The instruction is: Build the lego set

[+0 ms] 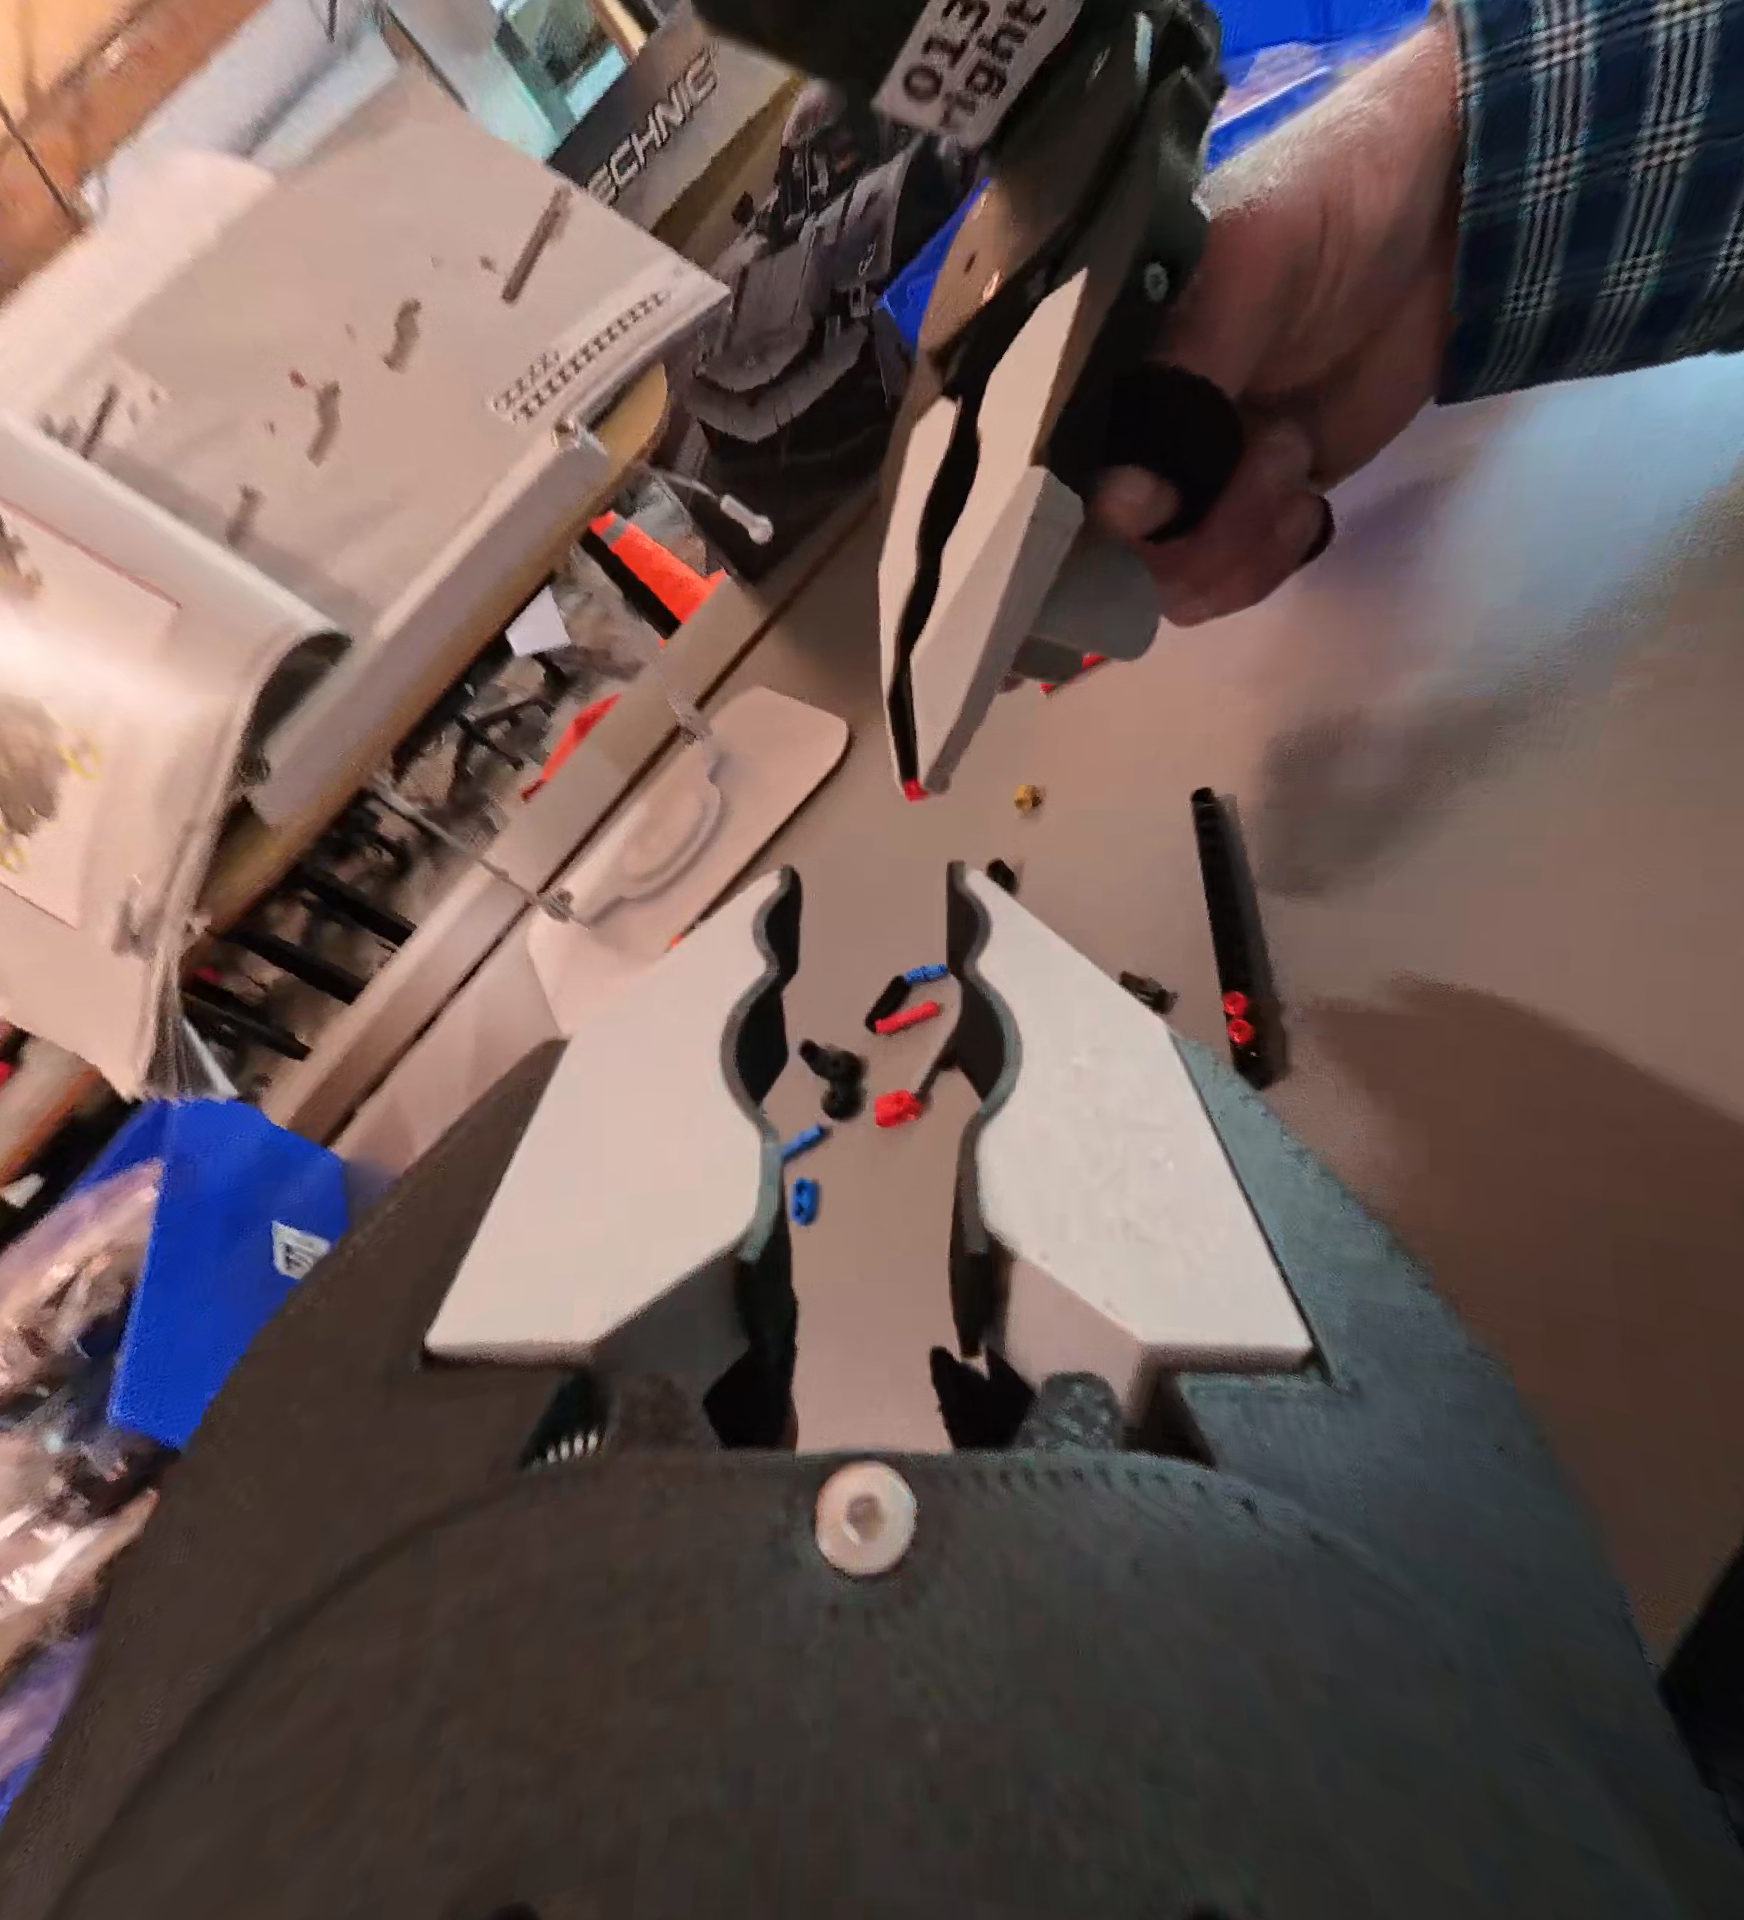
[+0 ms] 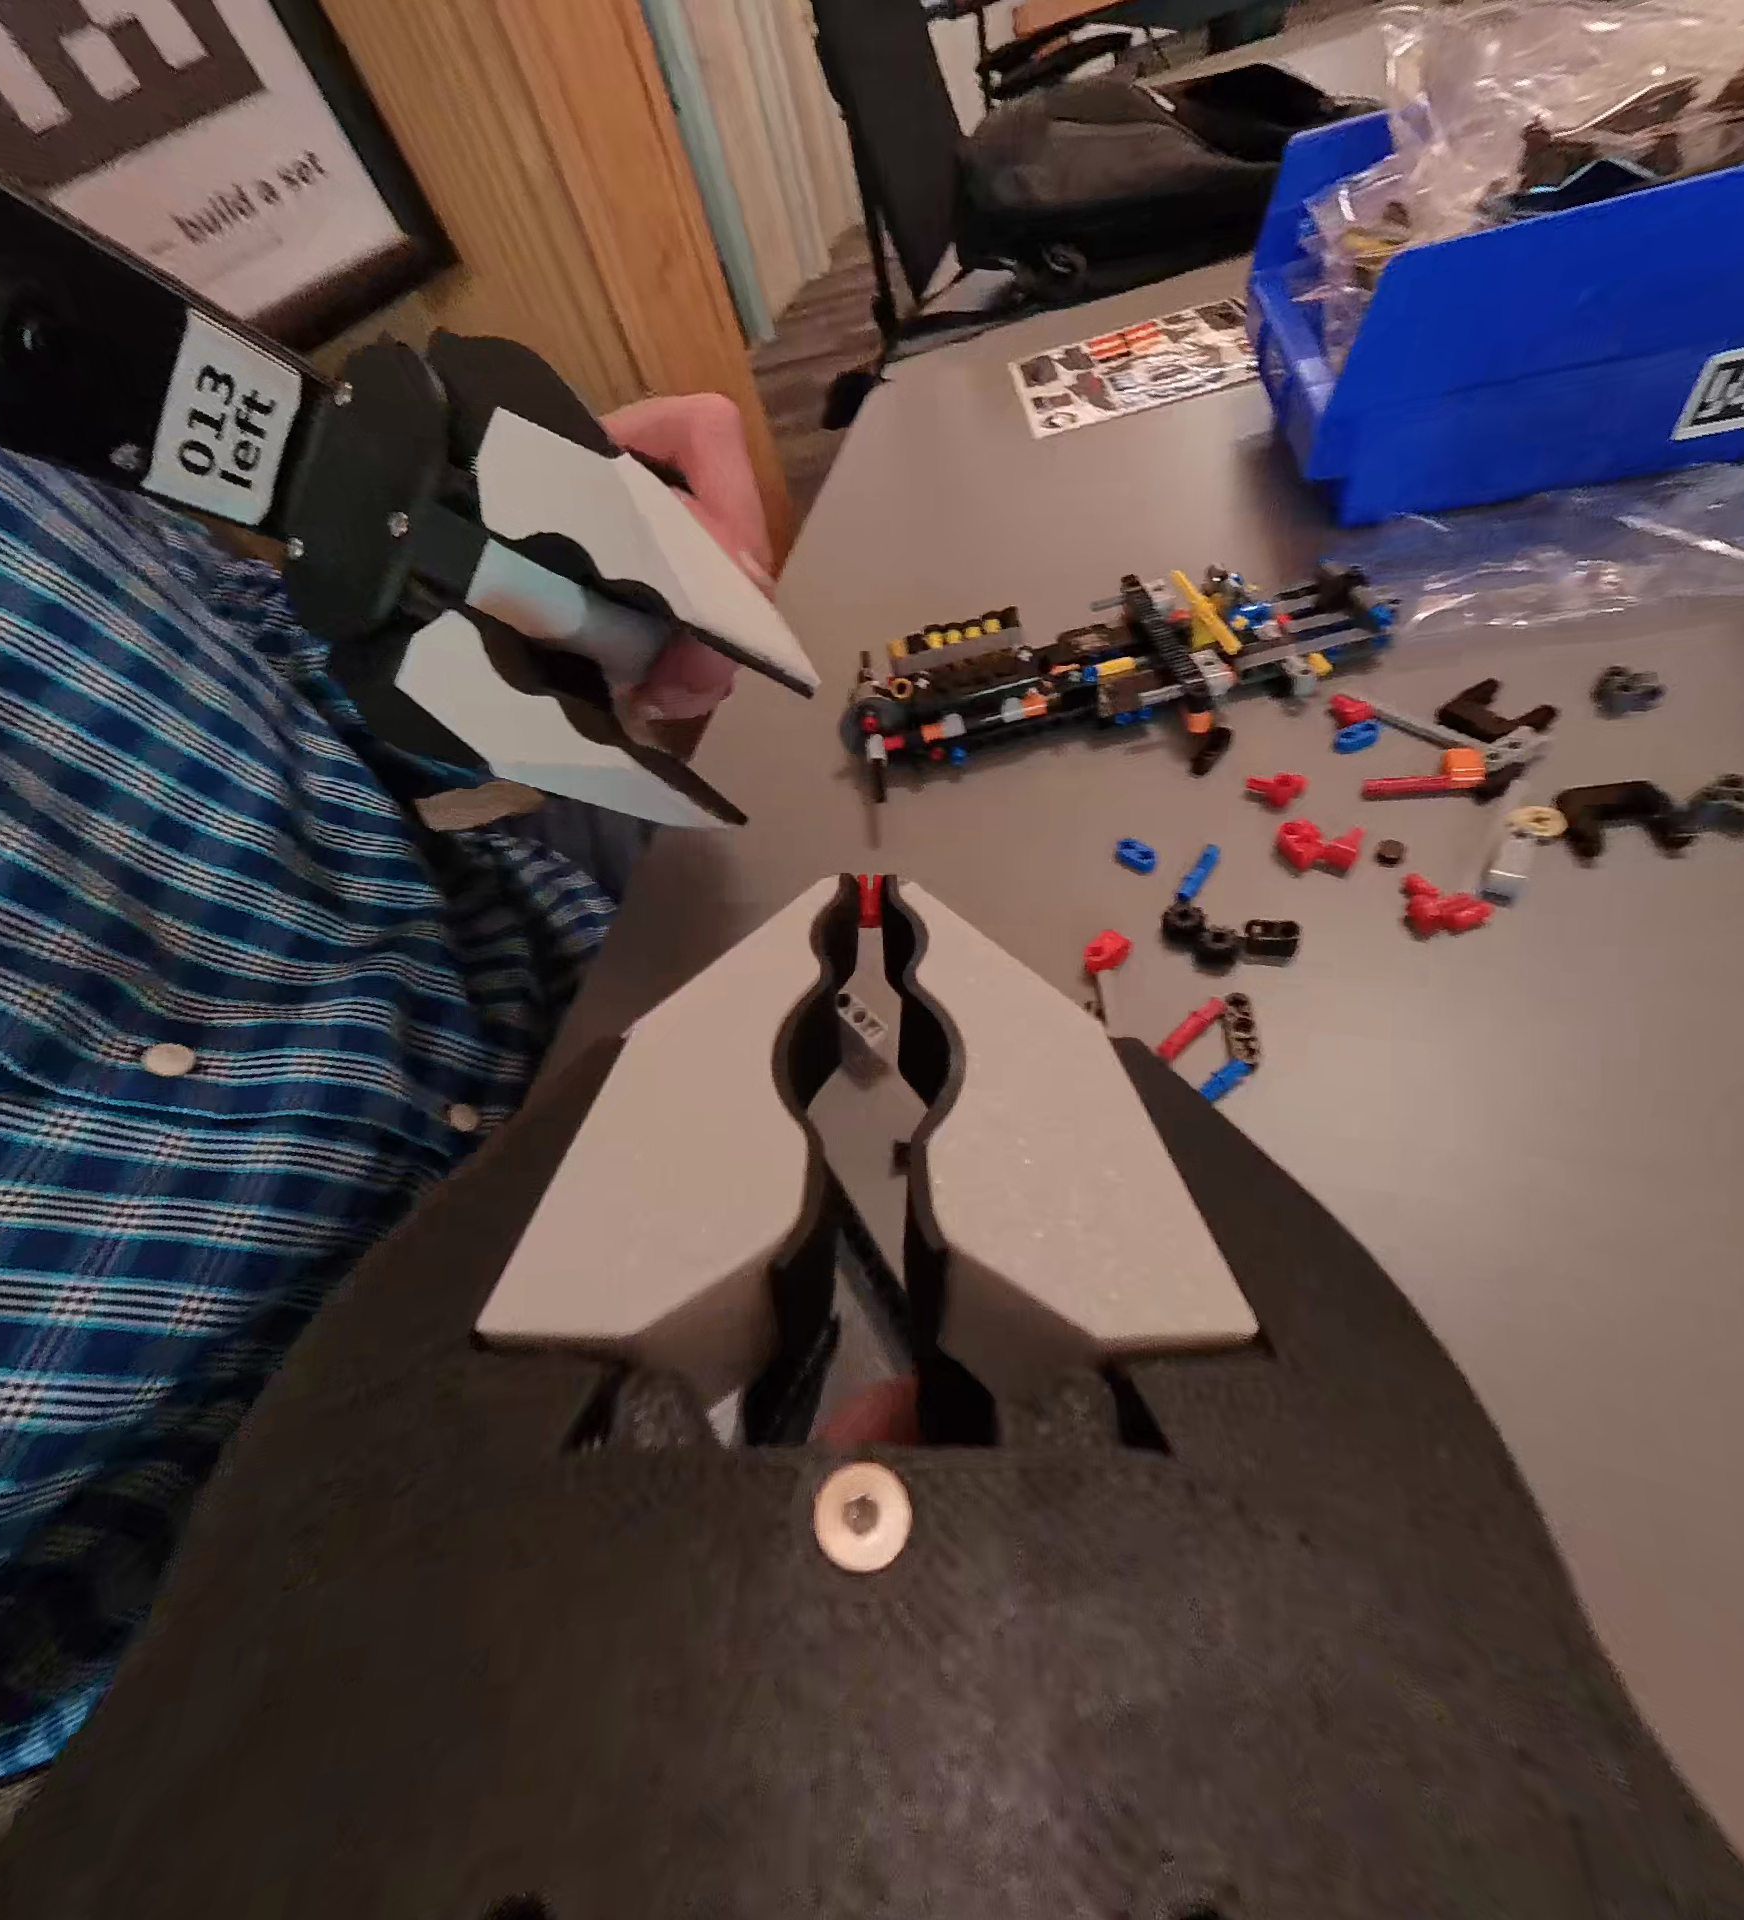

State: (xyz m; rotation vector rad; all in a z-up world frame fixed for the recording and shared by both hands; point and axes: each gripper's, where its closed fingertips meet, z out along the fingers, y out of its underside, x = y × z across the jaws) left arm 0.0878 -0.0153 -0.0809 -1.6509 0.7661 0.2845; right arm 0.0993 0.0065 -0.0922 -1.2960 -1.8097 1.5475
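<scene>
My right gripper [image 2: 870, 883] is shut on a small red pin [image 2: 870, 900] at its fingertips; it also shows in the left wrist view [image 1: 912, 781] with the red pin [image 1: 914, 791] held above the table. My left gripper [image 1: 873, 878] is open and empty above loose pieces; it shows in the right wrist view [image 2: 780, 753], open, left of the right gripper. A partly built chassis [image 2: 1107, 665] lies on the grey table [image 2: 1367, 1195]. A long black beam [image 1: 1232, 935] with red pins lies to the right of my left gripper.
Loose red, blue and black pieces [image 2: 1315, 842] are scattered right of the chassis and under my left gripper [image 1: 889, 1049]. A blue bin [image 2: 1574, 343] with plastic bags stands at the back right beside a sticker sheet [image 2: 1128, 369]. An instruction booklet on a stand [image 1: 255, 436] is at the left.
</scene>
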